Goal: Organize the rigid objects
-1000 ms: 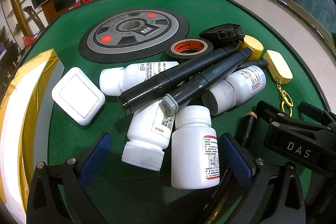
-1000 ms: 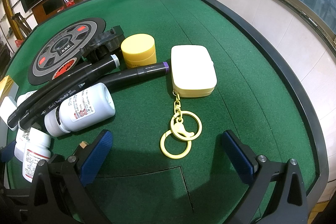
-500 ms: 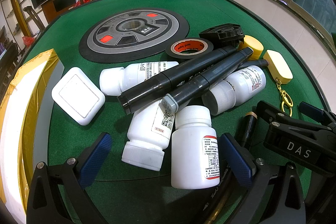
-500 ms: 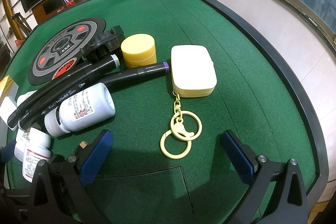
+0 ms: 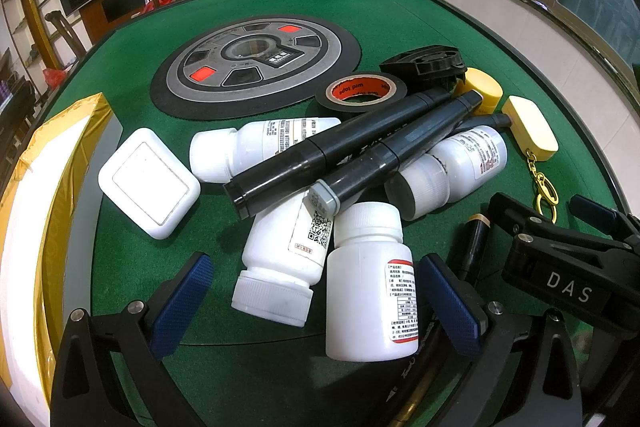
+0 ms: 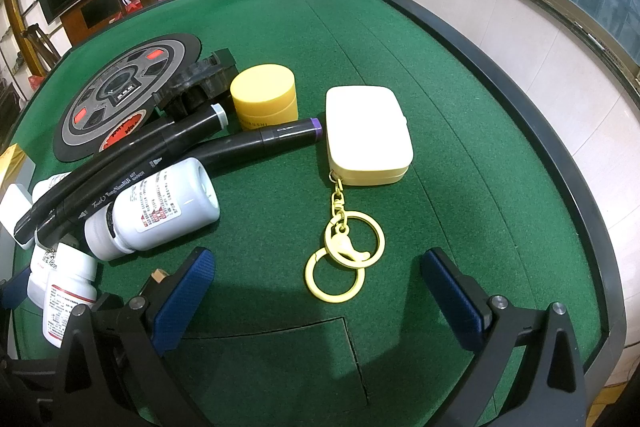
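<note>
A heap of rigid objects lies on the green felt table (image 5: 400, 15). Several white pill bottles, one (image 5: 370, 283) between my open left gripper's (image 5: 316, 299) pads, lie under two black markers (image 5: 336, 151). A white square box (image 5: 148, 183) sits to the left. Black tape (image 5: 360, 93), a yellow jar (image 6: 264, 101) and a cream case (image 6: 366, 135) with yellow key rings (image 6: 344, 255) lie further right. My right gripper (image 6: 320, 295) is open and empty, just short of the key rings. It also shows in the left wrist view (image 5: 560, 259).
A round grey and black disc (image 5: 256, 59) is set in the table's middle. A gold-edged white box (image 5: 36, 227) stands at the left edge. A black plastic part (image 5: 428, 61) lies behind the tape. The table's raised black rim (image 6: 540, 147) runs along the right.
</note>
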{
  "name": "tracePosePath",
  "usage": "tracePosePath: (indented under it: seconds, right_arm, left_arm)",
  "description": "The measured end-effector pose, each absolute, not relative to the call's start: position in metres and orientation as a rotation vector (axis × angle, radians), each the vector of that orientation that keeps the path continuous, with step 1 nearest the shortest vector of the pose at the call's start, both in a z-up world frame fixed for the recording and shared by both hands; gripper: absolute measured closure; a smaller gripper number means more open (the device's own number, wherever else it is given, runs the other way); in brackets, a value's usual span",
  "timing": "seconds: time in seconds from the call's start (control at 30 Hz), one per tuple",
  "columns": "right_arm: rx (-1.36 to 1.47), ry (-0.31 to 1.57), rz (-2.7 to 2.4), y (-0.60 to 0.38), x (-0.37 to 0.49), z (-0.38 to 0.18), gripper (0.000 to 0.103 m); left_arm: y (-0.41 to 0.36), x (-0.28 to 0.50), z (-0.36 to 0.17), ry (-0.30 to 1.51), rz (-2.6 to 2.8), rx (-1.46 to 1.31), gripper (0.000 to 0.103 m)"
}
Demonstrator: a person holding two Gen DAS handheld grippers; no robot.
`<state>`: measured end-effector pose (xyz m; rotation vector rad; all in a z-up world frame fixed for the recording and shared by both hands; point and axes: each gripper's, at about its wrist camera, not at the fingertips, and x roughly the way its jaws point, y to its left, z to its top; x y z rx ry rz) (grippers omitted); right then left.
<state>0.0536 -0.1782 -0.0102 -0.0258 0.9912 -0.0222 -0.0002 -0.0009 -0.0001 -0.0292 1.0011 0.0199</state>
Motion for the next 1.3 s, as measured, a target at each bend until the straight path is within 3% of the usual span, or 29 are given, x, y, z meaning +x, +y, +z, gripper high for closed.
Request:
tracePosePath:
  seconds: [0.2, 0.7, 0.8, 0.93, 1.17, 1.3]
  right_arm:
    - [-0.025, 1.109, -0.014, -0.177, 0.070, -0.011, 0.000]
    - [-0.024, 1.073, -0.022, -0.181, 0.059, -0.010, 0.000]
    - [0.030, 1.049, -0.012, -0.188, 0.049, -0.004, 0.000]
    - [0.028, 0.905, 0.014, -0.190, 0.023, 0.022, 0.000]
    - [-0.131, 0.323, -0.040, -0.173, -0.073, 0.102, 0.000]
    - [-0.191, 0.212, 0.006, -0.158, -0.087, 0.117, 0.000]
  left_arm:
    - [0.005, -0.003, 0.002, 1.092, -0.023, -0.010, 0.000]
    - [0.004, -0.021, 0.003, 1.056, -0.018, -0.020, 0.001]
    - [0.008, -0.031, 0.010, 1.017, -0.033, -0.044, 0.012]
    - [0.010, -0.054, 0.032, 0.886, 0.002, -0.044, 0.012]
    - [0.010, -0.115, 0.099, 0.548, 0.069, 0.063, 0.011]
    - [0.022, -0.124, 0.116, 0.502, 0.101, 0.077, 0.003]
